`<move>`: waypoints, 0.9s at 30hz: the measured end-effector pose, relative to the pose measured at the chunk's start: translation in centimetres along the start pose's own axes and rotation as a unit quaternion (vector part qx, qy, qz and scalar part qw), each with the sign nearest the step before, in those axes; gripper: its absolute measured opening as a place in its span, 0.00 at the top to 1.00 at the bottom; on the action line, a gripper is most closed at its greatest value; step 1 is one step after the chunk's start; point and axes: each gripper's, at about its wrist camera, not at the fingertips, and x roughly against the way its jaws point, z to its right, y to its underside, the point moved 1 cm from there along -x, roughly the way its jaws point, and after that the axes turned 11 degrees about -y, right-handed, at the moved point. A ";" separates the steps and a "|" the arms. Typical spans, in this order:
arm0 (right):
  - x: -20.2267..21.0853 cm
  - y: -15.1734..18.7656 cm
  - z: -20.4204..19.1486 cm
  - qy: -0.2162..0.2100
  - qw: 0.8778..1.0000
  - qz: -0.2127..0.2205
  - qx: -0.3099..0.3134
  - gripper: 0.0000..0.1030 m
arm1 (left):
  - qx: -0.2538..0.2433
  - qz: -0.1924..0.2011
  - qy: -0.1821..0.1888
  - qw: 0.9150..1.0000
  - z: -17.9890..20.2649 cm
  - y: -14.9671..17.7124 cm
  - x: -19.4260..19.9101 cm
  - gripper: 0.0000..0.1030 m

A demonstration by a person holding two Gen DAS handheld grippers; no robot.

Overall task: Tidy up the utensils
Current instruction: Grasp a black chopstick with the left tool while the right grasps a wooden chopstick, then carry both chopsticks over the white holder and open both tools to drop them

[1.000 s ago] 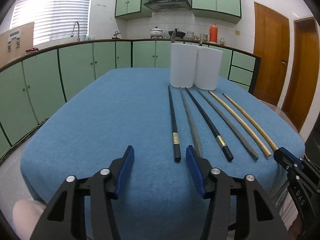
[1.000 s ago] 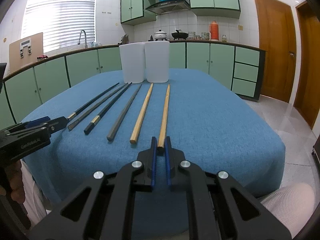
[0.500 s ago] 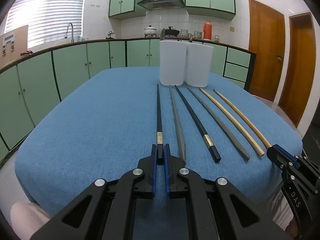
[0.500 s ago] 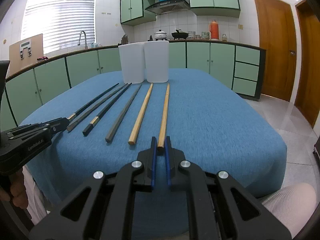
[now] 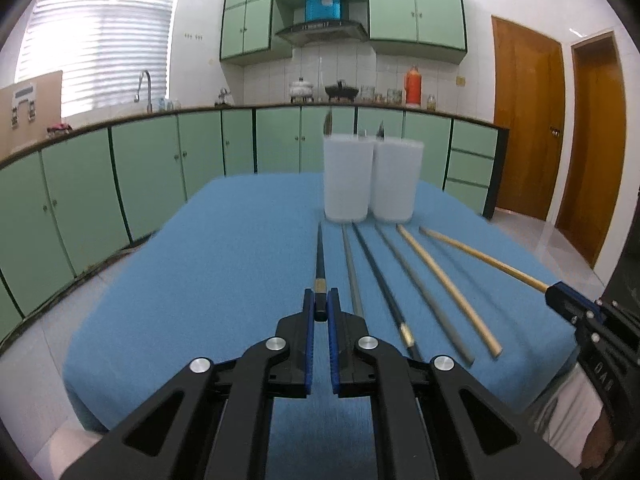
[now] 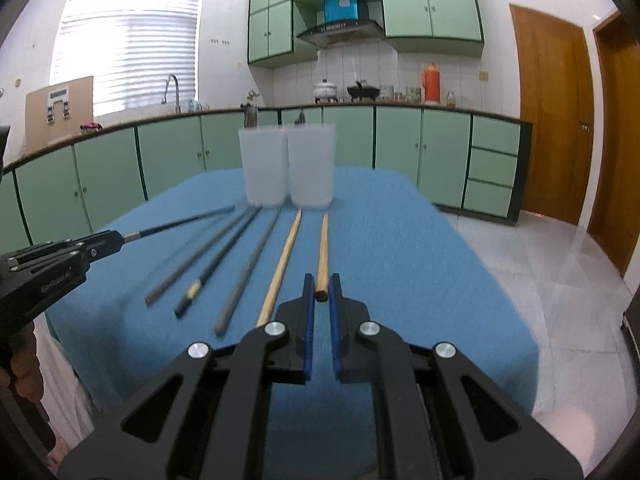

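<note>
- Left wrist view: the left gripper [image 5: 320,310] is pinching the thick near end of a black chopstick with a gold band [image 5: 319,258], its blue-lined jaws closed against the stick. The chopstick is pointing away toward the two white tumblers [image 5: 346,178], with its far tip appearing raised off the blue tablecloth [image 5: 224,260].
- Right wrist view: the right gripper [image 6: 321,294] is clamping the near end of a light wooden chopstick [image 6: 322,248], jaws closed on it. From the left wrist view this stick is angling up from the cloth toward the gripper at the right edge.
- Four more chopsticks are lying loose on the cloth between the two held ones: a grey chopstick [image 5: 352,264], a second black chopstick with a gold band [image 5: 384,288], another grey one [image 5: 424,296] and a second wooden chopstick [image 5: 448,288]. They are fanning out from the tumblers, close together but apart.
- The tumblers are standing upright side by side, touching or nearly so, at the far end of the chopstick row. Dark utensil tips are poking above their rims, too blurred to identify.
</note>
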 end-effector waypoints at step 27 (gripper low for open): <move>-0.7 -20.9 3.1 -0.076 0.996 0.024 0.043 0.94 | 0.031 0.091 0.062 0.993 -2.0 -17.3 2.3 0.94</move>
